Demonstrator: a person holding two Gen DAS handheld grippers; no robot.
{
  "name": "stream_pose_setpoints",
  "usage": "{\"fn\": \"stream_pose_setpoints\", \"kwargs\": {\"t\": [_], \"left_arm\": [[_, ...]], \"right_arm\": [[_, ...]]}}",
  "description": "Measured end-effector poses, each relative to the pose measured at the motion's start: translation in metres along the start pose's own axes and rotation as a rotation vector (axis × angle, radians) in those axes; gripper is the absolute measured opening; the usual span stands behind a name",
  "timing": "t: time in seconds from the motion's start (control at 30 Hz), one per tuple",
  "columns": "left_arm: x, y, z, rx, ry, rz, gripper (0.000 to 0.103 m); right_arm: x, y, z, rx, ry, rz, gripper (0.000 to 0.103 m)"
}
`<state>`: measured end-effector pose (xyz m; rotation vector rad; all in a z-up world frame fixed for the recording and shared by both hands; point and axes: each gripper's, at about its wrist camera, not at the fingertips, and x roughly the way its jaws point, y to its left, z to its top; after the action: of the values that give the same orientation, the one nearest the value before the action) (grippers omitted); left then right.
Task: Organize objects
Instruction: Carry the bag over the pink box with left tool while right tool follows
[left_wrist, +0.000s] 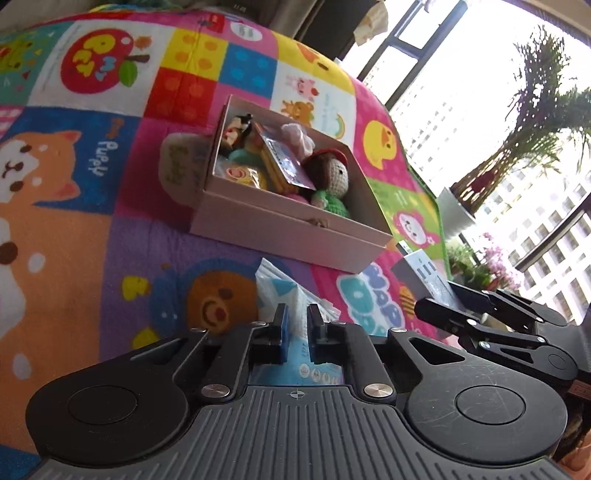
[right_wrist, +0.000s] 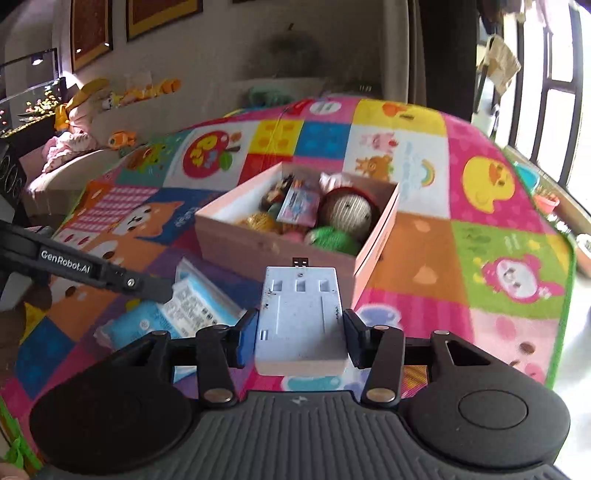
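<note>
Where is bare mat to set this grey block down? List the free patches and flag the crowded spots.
Free: the orange and green squares right of the pink box, toward the duck print; also the far mat beyond the box. Crowded: inside the box, packed with crochet dolls; the near-left mat, under the blue packet.

Bright window (towers outside), potted plant, patchwork play mat.
</note>
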<state>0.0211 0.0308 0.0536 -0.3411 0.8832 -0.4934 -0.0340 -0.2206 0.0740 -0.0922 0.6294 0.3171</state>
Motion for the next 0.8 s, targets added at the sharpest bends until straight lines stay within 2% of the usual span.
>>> {"fn": "stream_pose_setpoints", "kwargs": {"t": [0.1, 0.17, 0.27, 0.43, 0.53, 0.6, 0.63, 0.7, 0.73, 0.77, 0.8], "left_arm": [[0.009, -0.003, -0.005, 0.059, 0.056, 0.053, 0.021], [0.012, -0.01, -0.014, 0.125, 0.038, 0.052, 0.027], [0.018, -0.025, -0.024, 0.215, 0.026, 0.046, 0.03], [0.031, -0.038, -0.022, 0.218, 0.042, 0.054, 0.039], [0.042, -0.042, -0.022, 0.216, 0.075, 0.032, 0.06], [0.056, -0.042, -0.021, 0.184, 0.139, 0.011, 0.087], [0.063, -0.044, -0.023, 0.181, 0.165, 0.005, 0.09], [0.066, -0.055, -0.027, 0.258, 0.146, 0.042, 0.088], [0.067, -0.057, -0.028, 0.265, 0.144, 0.043, 0.086], [0.067, -0.057, -0.029, 0.266, 0.137, 0.043, 0.079], [0.067, -0.057, -0.029, 0.257, 0.135, 0.03, 0.061]], "right_arm": [[0.006, -0.001, -0.002, 0.015, 0.03, 0.001, 0.047], [0.011, 0.001, -0.008, 0.02, 0.064, 0.009, 0.047], [0.02, 0.006, -0.02, 0.0, 0.1, 0.011, 0.047], [0.028, 0.0, -0.032, 0.024, 0.133, -0.004, 0.047], [0.03, -0.004, -0.037, 0.021, 0.143, -0.013, 0.048], [0.033, -0.006, -0.041, 0.024, 0.151, -0.022, 0.048], [0.034, -0.008, -0.042, 0.028, 0.154, -0.027, 0.048], [0.035, -0.01, -0.045, 0.033, 0.154, -0.031, 0.048], [0.035, -0.011, -0.046, 0.031, 0.154, -0.041, 0.048], [0.035, -0.013, -0.047, 0.033, 0.152, -0.043, 0.048], [0.034, -0.015, -0.048, 0.039, 0.15, -0.041, 0.048]]}}
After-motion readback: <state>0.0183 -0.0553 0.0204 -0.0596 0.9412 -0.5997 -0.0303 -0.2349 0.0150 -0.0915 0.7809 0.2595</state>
